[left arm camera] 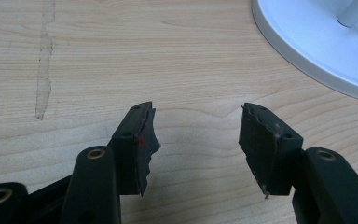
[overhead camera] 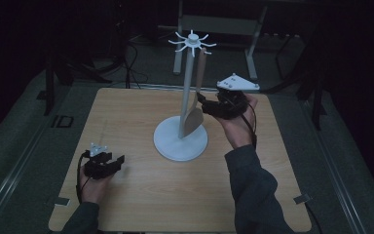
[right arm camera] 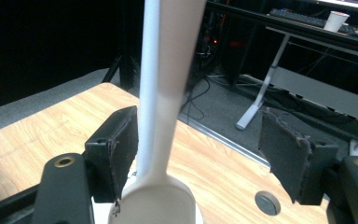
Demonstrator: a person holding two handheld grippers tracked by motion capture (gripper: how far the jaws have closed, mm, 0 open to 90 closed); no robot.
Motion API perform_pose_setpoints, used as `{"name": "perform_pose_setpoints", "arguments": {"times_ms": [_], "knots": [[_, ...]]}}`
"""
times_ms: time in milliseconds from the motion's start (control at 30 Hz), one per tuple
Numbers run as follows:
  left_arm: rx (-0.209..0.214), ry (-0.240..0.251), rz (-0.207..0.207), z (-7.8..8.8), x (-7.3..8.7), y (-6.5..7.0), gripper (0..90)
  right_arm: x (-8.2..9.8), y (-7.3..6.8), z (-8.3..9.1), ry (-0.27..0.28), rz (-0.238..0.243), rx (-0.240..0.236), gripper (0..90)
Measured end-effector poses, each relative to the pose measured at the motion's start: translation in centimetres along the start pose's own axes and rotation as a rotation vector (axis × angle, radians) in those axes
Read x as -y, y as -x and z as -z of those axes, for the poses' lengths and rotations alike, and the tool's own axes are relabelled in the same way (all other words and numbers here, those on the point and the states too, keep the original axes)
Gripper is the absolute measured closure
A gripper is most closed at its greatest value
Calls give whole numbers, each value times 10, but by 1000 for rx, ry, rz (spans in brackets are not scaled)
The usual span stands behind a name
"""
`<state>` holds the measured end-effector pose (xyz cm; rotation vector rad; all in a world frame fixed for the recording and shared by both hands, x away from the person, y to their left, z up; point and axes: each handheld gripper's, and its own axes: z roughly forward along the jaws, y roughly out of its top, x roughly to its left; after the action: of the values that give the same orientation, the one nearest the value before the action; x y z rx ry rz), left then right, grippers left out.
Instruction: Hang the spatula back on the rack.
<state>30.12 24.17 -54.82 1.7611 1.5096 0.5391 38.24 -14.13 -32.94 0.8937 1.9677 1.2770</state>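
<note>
nearest us, at about 7 o'clock on the wooden table (overhead camera: 126, 204), we find the left gripper (overhead camera: 121, 159) resting low on the surface. its jaws stand wide with nothing between them, and bare wood shows in the gap in the left gripper view. we judge it parked clear of the work. from it, the white round base (left arm camera: 317, 51) of the stand lies toward 1 o'clock, apart from the fingertips.

at the table's centre stands the white rack (overhead camera: 188, 87), an upright pole on that base with a ring of hooks at the top. the wooden spatula (overhead camera: 195, 114) hangs from a hook on the 3 o'clock side, blade down, just beside the pole and close above the base. hanging lets it settle plumb under its own weight.

the right gripper (overhead camera: 200, 103) sits at 3 o'clock of the pole, level with the blade. in the right gripper view its jaws are fully apart. the handle (right arm camera: 161, 93) runs between them, close by one pad (right arm camera: 121, 149); we cannot tell whether it touches. the other pad is well clear. we judge this a release after hanging.

beyond, at 12 o'clock, we note floor cables and a desk frame (overhead camera: 253, 29) in the dark.
</note>
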Motion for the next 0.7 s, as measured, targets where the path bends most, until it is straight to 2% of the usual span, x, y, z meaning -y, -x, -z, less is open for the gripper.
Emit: {"name": "perform_pose_setpoints", "arguments": {"times_ms": [400,567,700], "knots": [[0,0,-2,-1,0,1,445,29,18,20,-17,-35,28,286],[0,-1,1,-1,0,1,445,54,31,22,-55,-69,51,286],[0,-2,-3,-1,0,1,444,81,44,22,-107,-96,91,286]]}}
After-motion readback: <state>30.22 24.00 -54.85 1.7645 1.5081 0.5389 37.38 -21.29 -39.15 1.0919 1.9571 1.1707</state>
